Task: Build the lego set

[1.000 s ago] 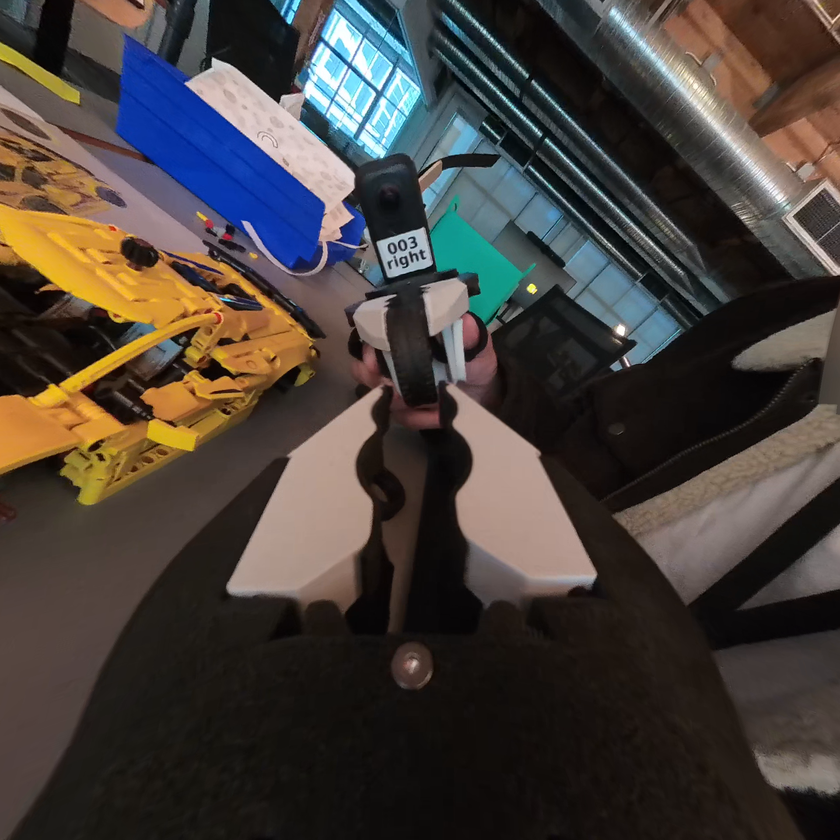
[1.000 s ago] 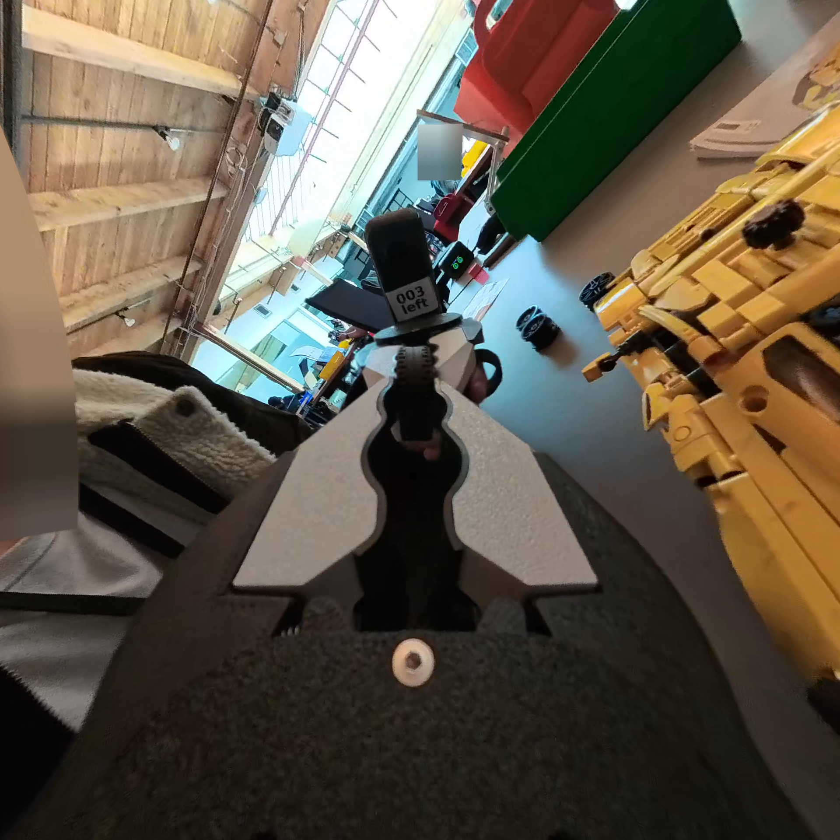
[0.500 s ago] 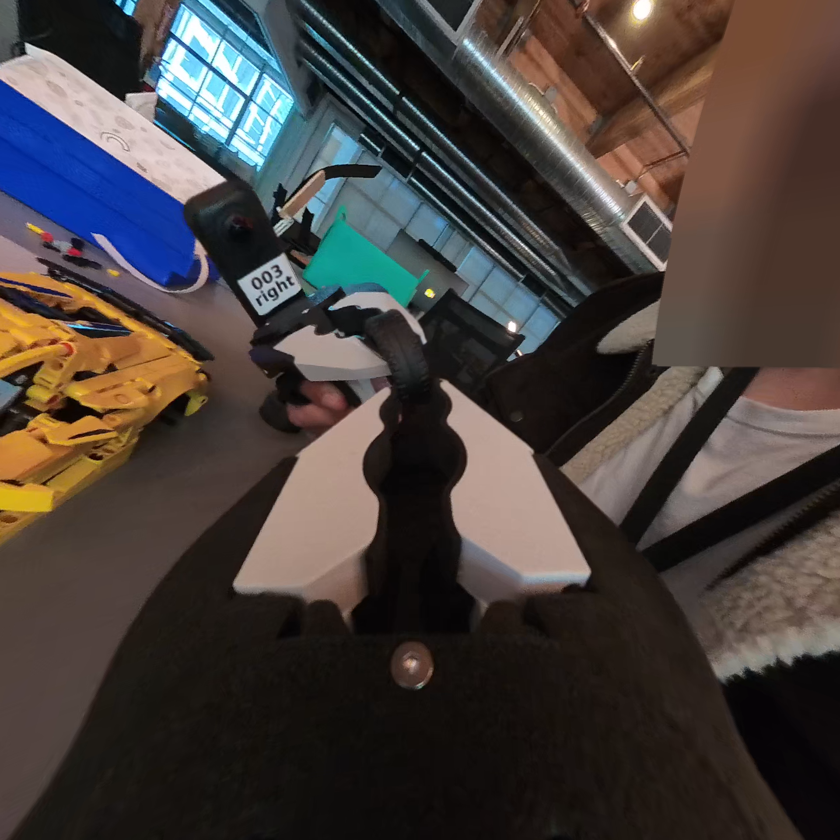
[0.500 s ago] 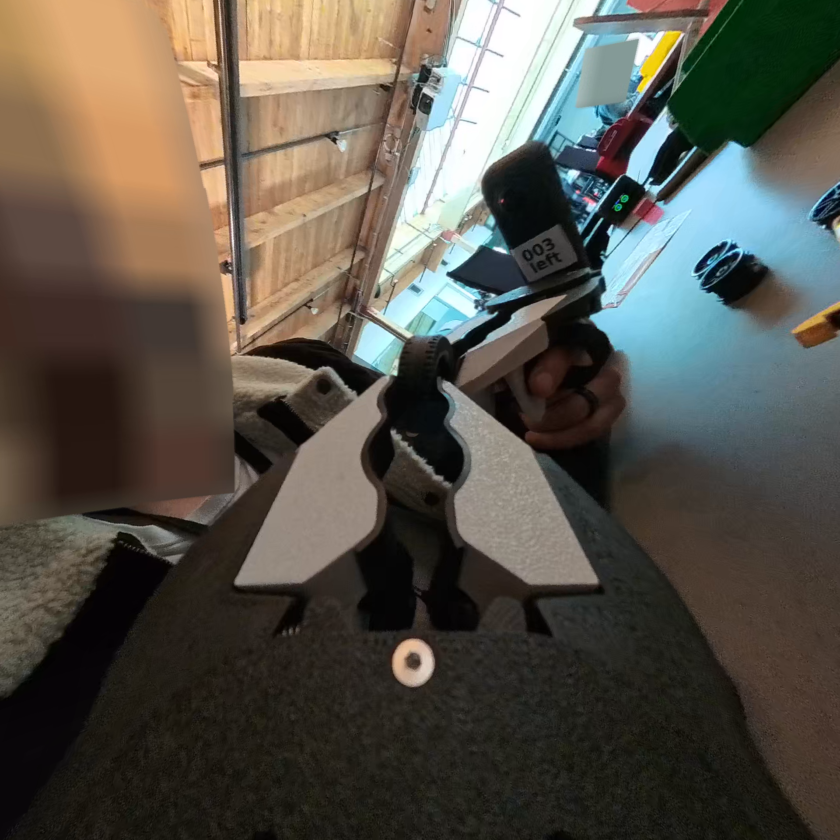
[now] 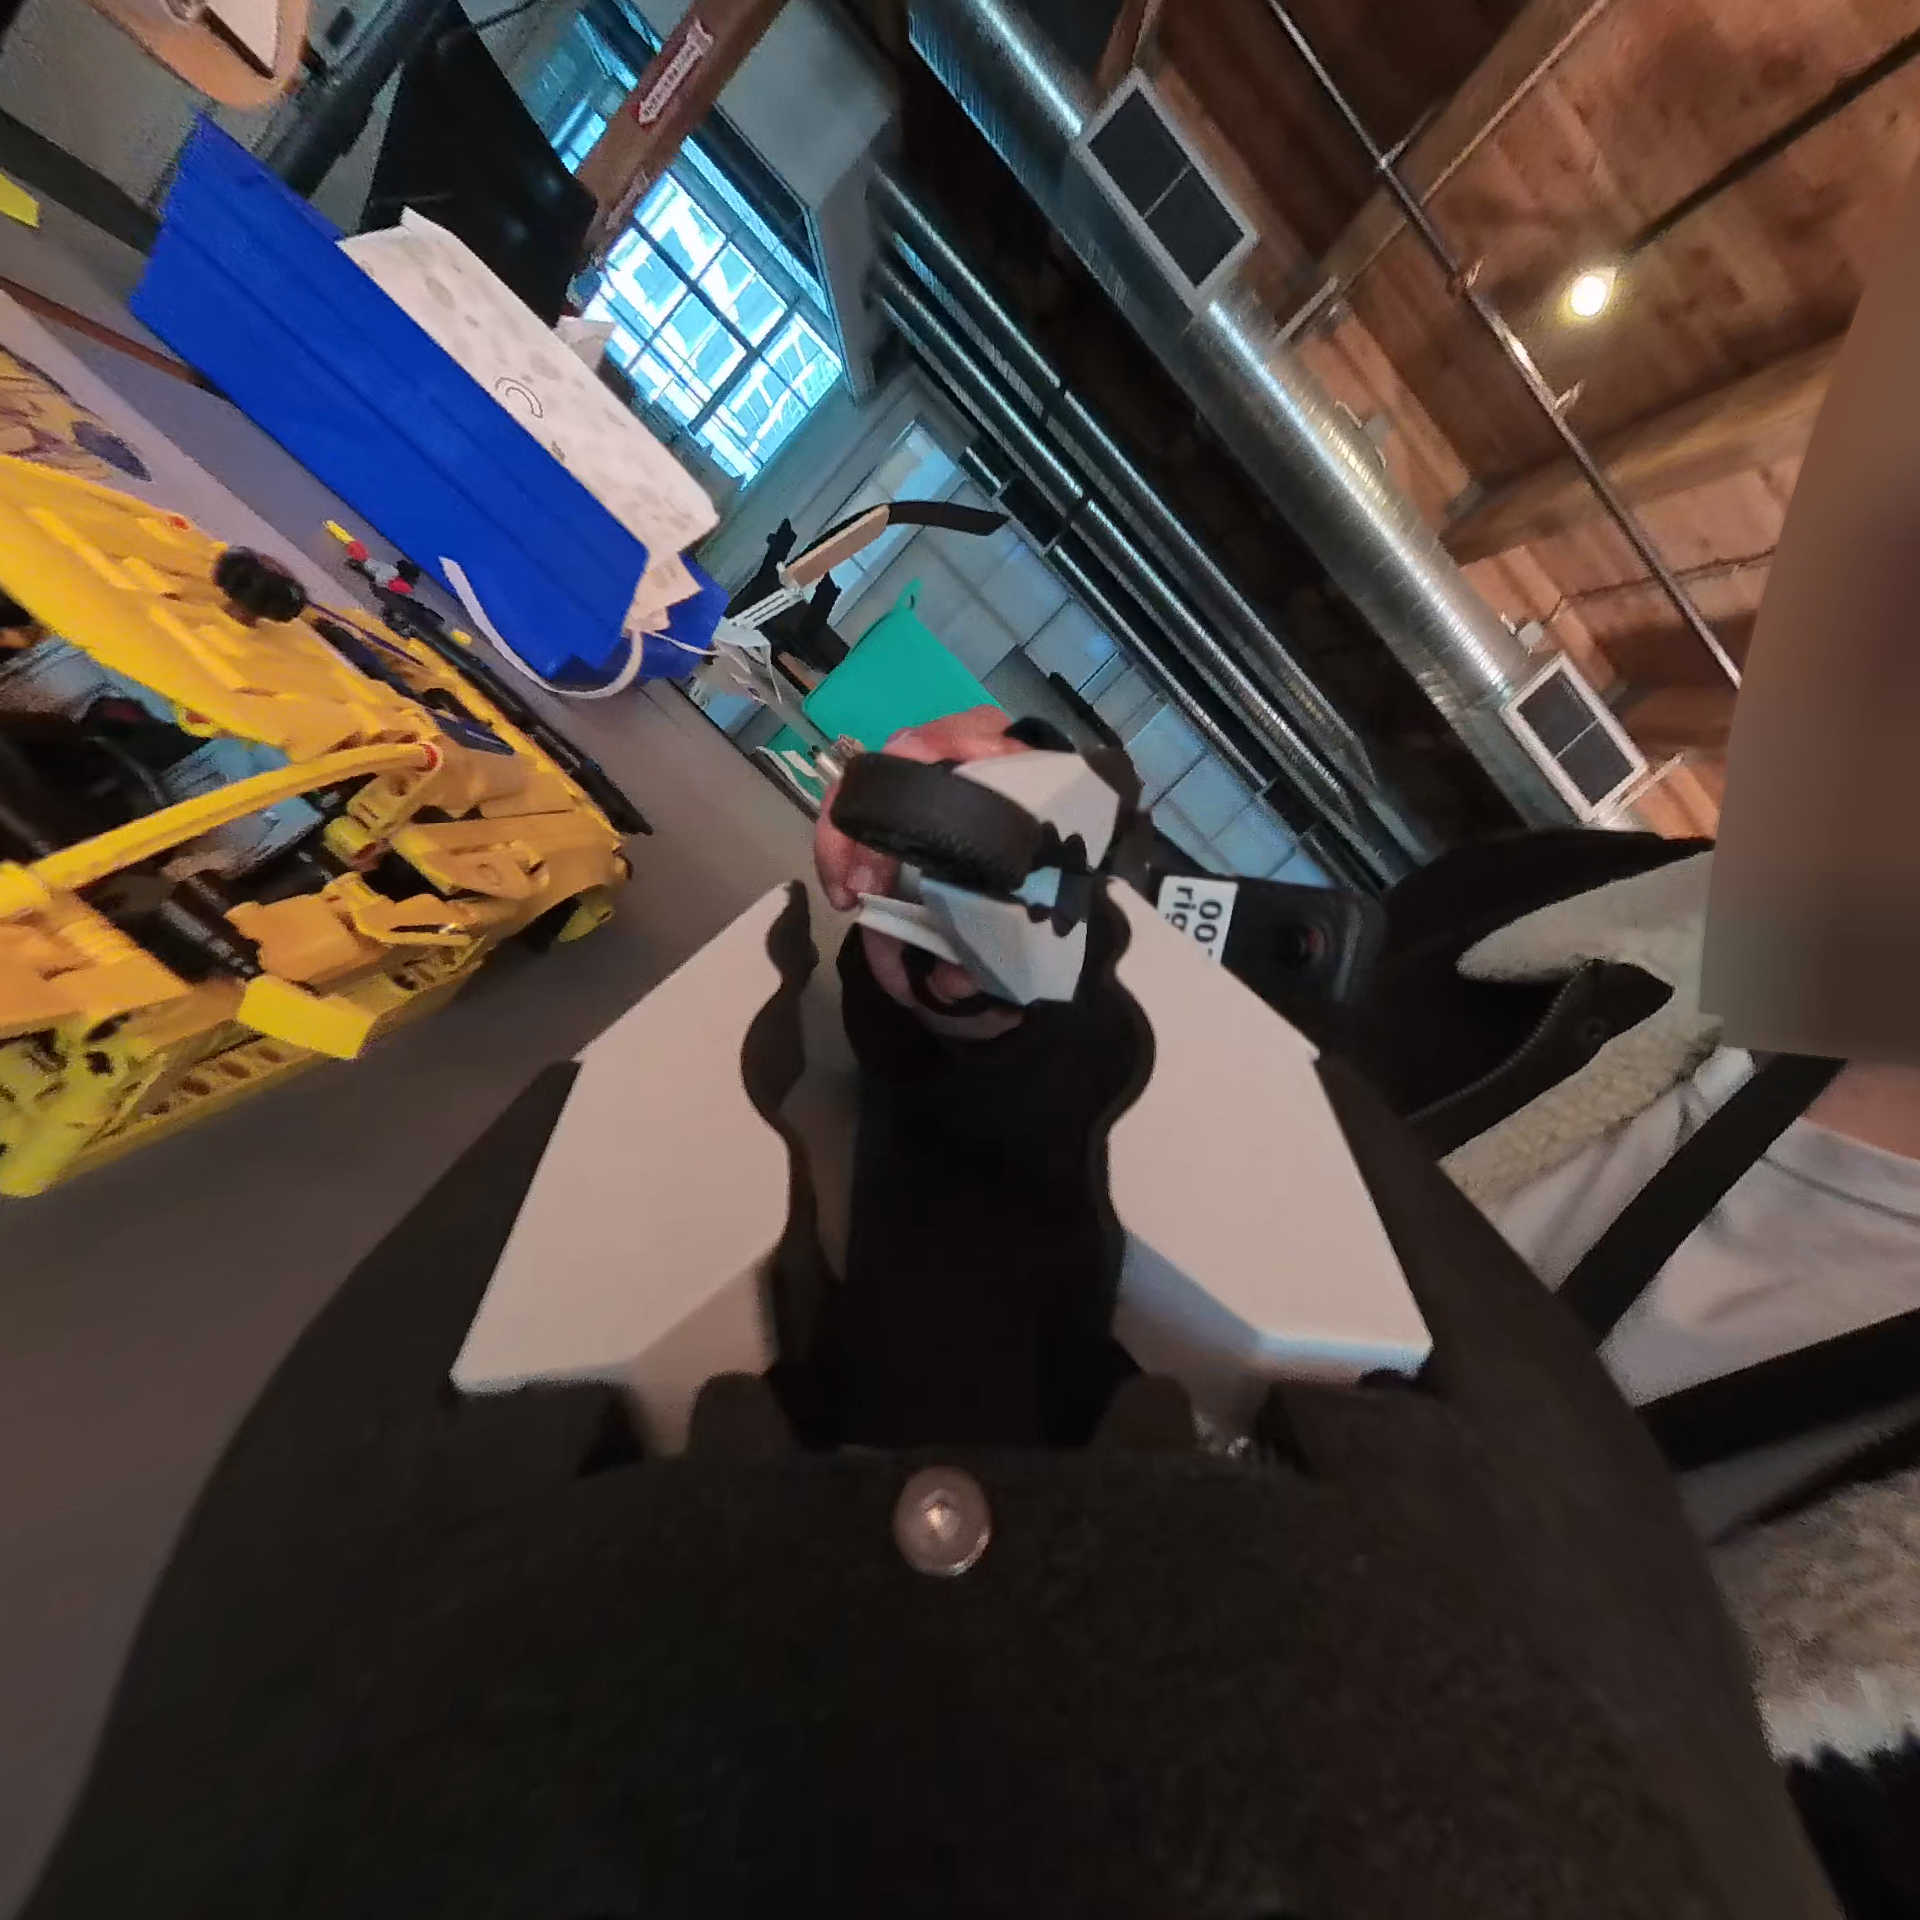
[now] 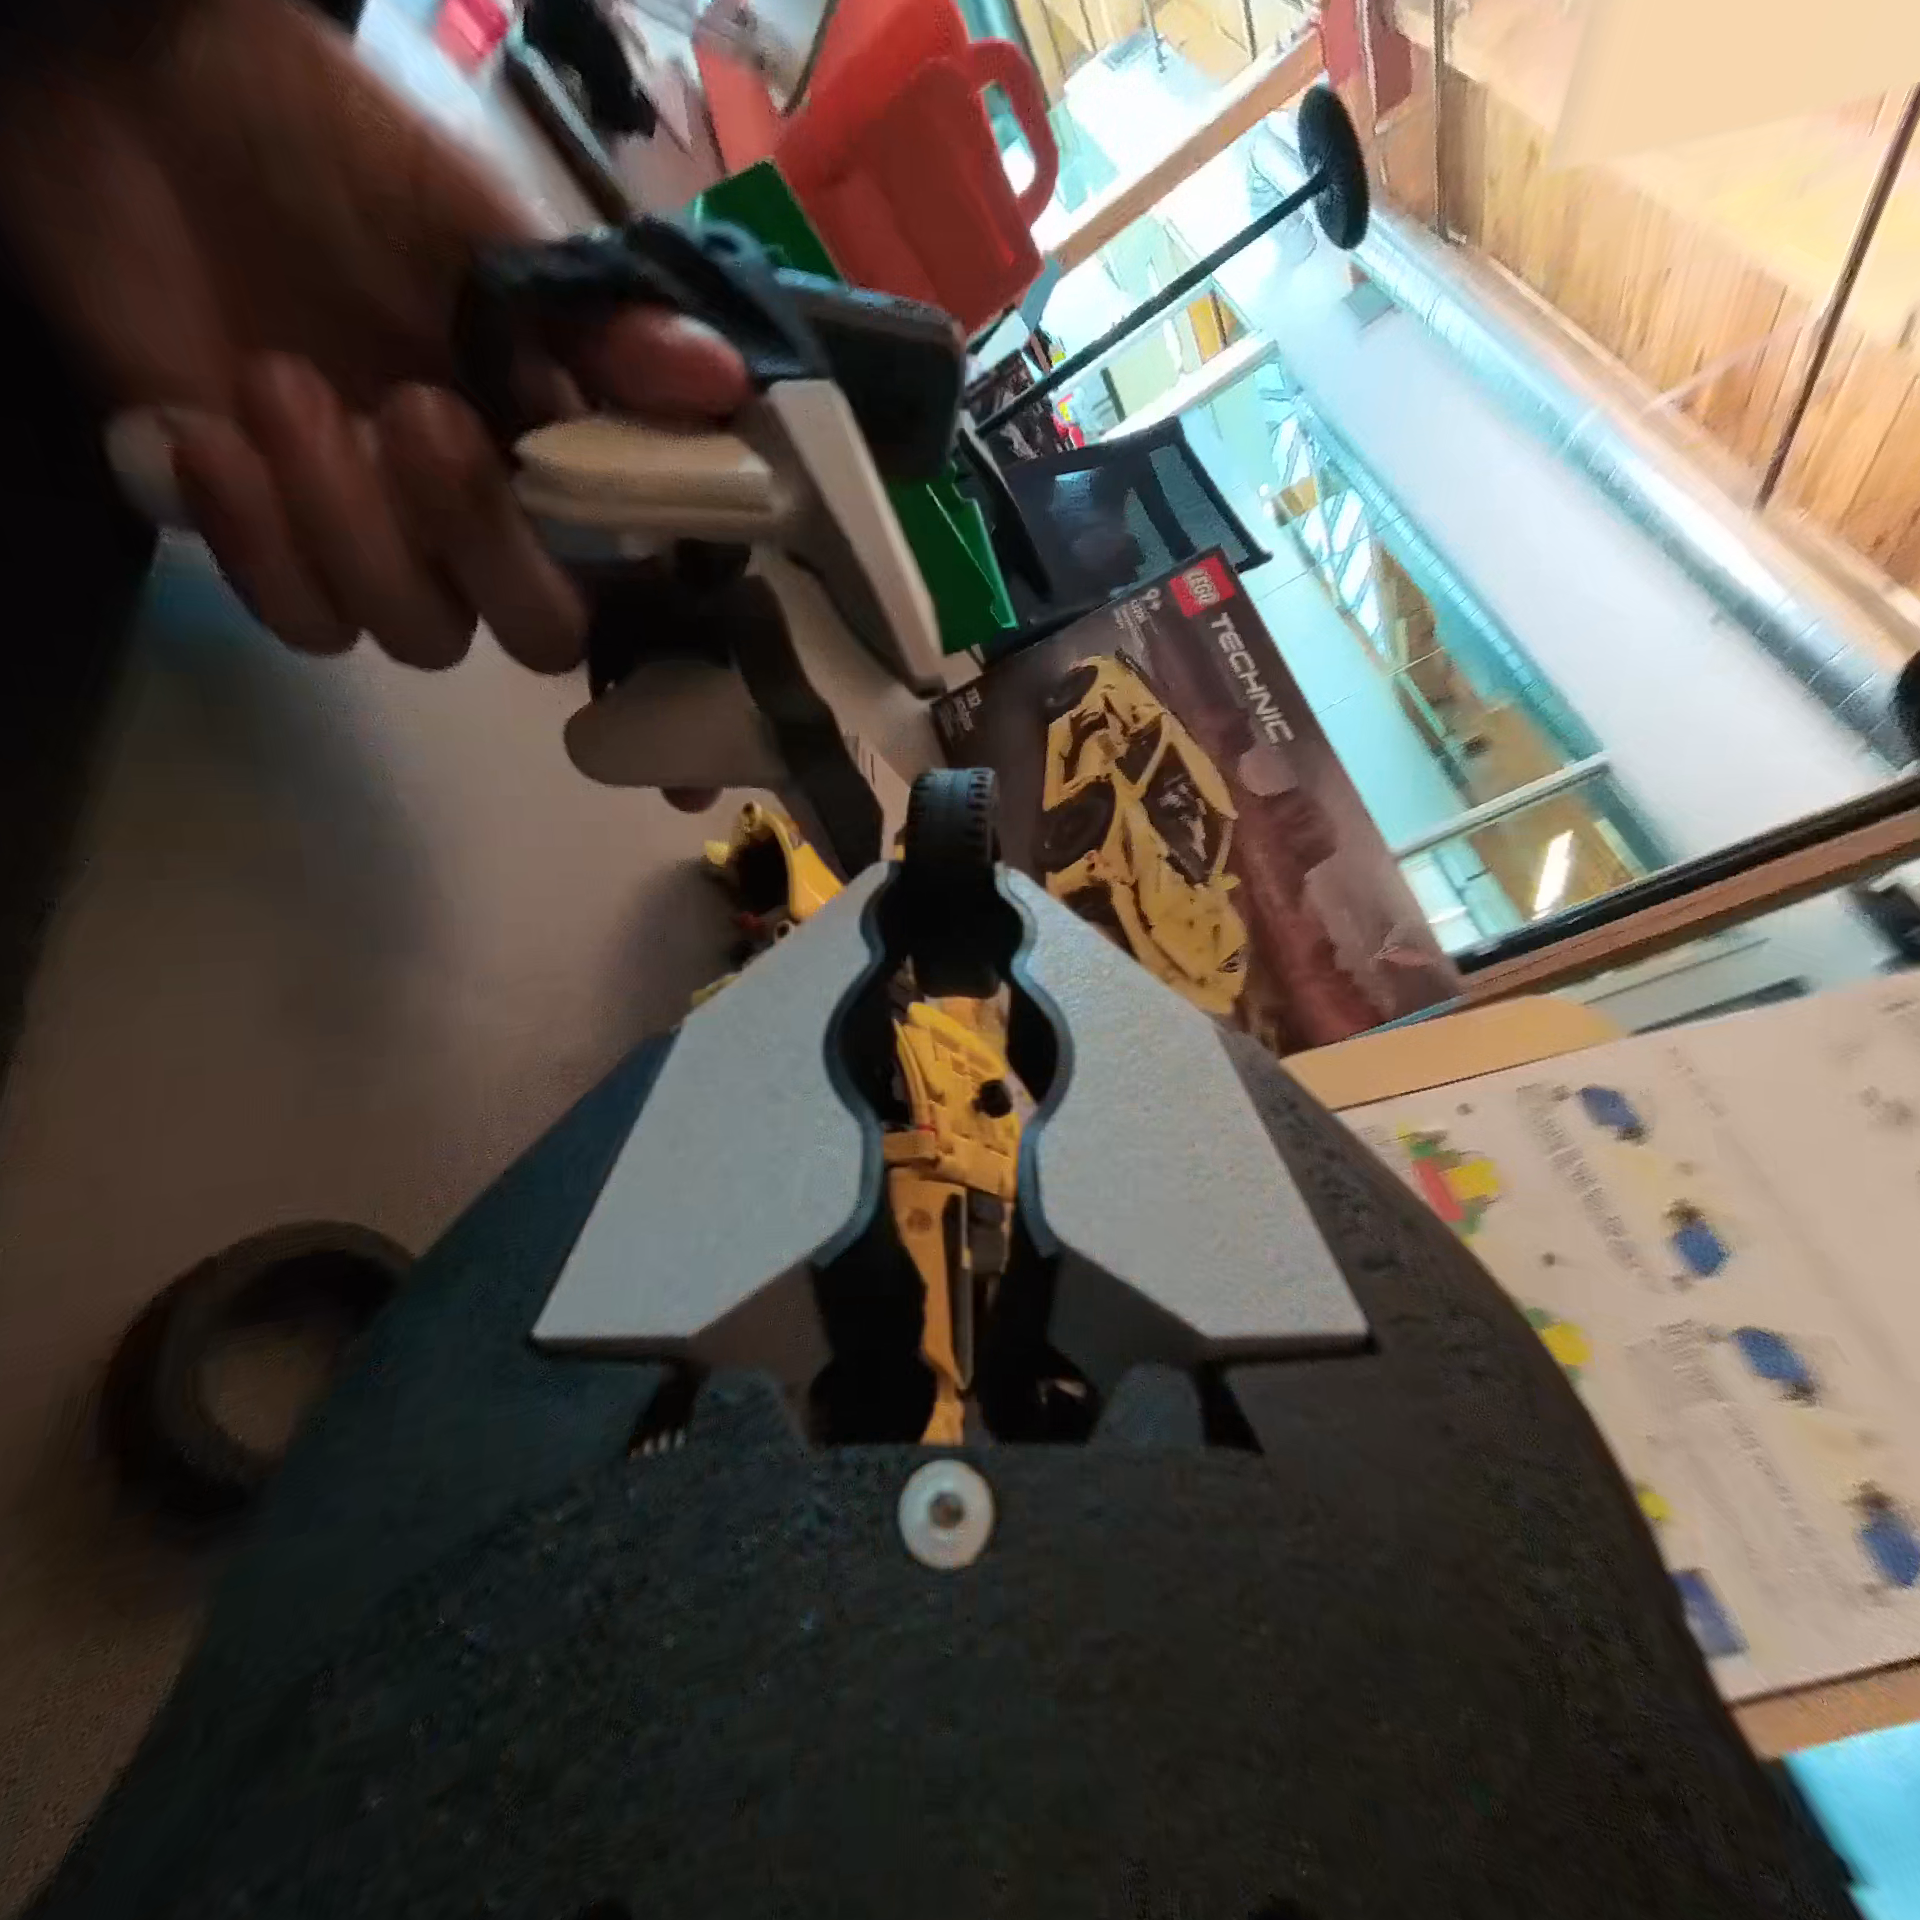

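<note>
we carry the black tyre (image 6: 951, 831) clamped in the right gripper (image 6: 948, 894) jaws, above the counter (image 6: 312, 935). the left gripper (image 5: 951, 935) jaws are spread and empty. before pressing it on, we should square the tyre to the yellow lego car (image 5: 260, 831) axle.

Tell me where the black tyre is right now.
The tyre is clamped at the right gripper's fingertips, held in the air above the yellow car, left of the box.
</note>
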Tool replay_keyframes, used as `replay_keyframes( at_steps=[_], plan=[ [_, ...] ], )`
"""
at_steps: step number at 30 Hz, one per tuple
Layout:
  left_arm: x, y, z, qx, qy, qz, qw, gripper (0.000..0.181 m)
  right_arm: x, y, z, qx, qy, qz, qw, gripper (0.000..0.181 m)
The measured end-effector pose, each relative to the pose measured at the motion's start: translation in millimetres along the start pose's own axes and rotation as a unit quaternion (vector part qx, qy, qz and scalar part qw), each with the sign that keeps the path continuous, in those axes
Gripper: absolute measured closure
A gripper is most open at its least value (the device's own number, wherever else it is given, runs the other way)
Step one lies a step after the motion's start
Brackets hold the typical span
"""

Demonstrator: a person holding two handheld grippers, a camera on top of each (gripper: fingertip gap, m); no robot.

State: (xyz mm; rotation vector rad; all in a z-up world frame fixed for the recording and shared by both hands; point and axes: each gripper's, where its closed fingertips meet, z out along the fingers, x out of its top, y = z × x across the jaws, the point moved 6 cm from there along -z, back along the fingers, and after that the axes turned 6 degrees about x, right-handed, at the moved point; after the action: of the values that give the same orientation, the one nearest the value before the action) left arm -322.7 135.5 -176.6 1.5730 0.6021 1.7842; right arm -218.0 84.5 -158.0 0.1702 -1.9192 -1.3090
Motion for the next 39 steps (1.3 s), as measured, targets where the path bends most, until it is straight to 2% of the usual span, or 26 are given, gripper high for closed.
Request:
replay_keyframes(
  at_steps=[3,6,10,13,16,19,21,23,24,25,26,28,30,31,32,33,34,35,36,37,38,39],
  plan=[
    [-1.8,0.3,1.3,0.009,-0.008,0.011,1.0,0.128,2.1,-6.7,1.4,0.012,-0.005,-0.027,1.0,0.168],
    [-3.3,2.0,1.5,-0.001,-0.016,0.014,1.0,0.148,5.1,-11.6,2.3,0.01,-0.009,-0.066,0.998,0.168],
    [-6.5,3.6,2.5,-0.021,-0.032,-0.004,0.999,0.153,7.2,-16.2,3.2,-0.013,-0.021,-0.13,0.991,0.168],
    [-6.8,3.7,1.6,-0.009,-0.033,0.011,0.999,0.155,5.8,-17.9,4.4,-0.024,-0.027,-0.134,0.99,0.167],
    [-5.5,8.4,0.2,-0.02,-0.024,0.027,0.999,0.161,10.4,-15.9,0.9,-0.037,0.008,-0.082,0.996,0.162],
    [-0.7,10.2,-3.6,-0.028,-0.003,0.028,0.999,0.162,15.0,-2.4,-7.3,-0.032,0.068,0.054,0.996,0.151],
    [0.3,9.9,-4.7,-0.033,0.0,0.021,0.999,0.162,13.1,9.3,-11.5,-0.018,0.101,0.148,0.984,0.142],
    [1.8,11.6,-5.6,-0.039,0.007,0.022,0.999,0.162,9.3,18.7,-13.8,0.029,0.134,0.284,0.949,0.139],
    [1.9,11.8,-5.8,-0.038,0.008,0.025,0.999,0.162,5.1,22.1,-12.3,0.067,0.141,0.367,0.917,0.133],
    [2.1,13.3,-5.9,-0.043,0.009,0.027,0.999,0.162,0.6,24.3,-10.5,0.107,0.148,0.446,0.876,0.129],
    [2.5,15.8,-5.9,-0.05,0.012,0.033,0.998,0.162,-3.5,25.4,-9.0,0.149,0.157,0.514,0.83,0.135],
    [2.4,21.4,-5.7,-0.06,0.013,0.052,0.997,0.162,-13.3,24.6,-3.5,0.217,0.163,0.625,0.732,0.132],
    [0.2,28.1,-4.2,-0.073,0.006,0.072,0.995,0.162,-12.9,18.2,-0.9,0.296,0.178,0.684,0.643,0.133],
    [-2.4,30.2,-2.6,-0.073,-0.003,0.084,0.994,0.162,-9.6,17.1,-1.1,0.329,0.193,0.697,0.607,0.138],
    [-5.7,31.1,-0.5,-0.069,-0.016,0.097,0.993,0.163,-7.6,15.5,-1.4,0.351,0.199,0.704,0.584,0.152],
    [-8.4,31.6,1.2,-0.065,-0.025,0.107,0.992,0.162,-8.7,13.8,-1.0,0.362,0.193,0.706,0.577,0.163],
    [-8.9,30.0,2.1,-0.052,-0.026,0.115,0.992,0.163,-11.5,15.7,-0.9,0.357,0.193,0.707,0.58,0.165],
    [-8.4,26.6,2.5,-0.034,-0.023,0.12,0.992,0.165,-14.3,18.1,-1.0,0.342,0.188,0.701,0.598,0.166],
    [-7.0,21.8,2.2,-0.014,-0.017,0.116,0.993,0.165,-16.7,19.9,-0.4,0.313,0.171,0.678,0.643,0.167],
    [-3.8,15.1,0.3,0.009,-0.007,0.106,0.994,0.163,-18.5,21.6,-0.5,0.265,0.144,0.633,0.713,0.168],
    [0.4,10.3,-2.9,0.018,0.007,0.09,0.996,0.159,-20.2,22.7,-1.2,0.203,0.104,0.559,0.797,0.168],
    [4.7,8.7,-6.2,0.012,0.022,0.075,0.997,0.157,-21.0,22.7,-2.7,0.135,0.05,0.447,0.883,0.168]
  ],
)
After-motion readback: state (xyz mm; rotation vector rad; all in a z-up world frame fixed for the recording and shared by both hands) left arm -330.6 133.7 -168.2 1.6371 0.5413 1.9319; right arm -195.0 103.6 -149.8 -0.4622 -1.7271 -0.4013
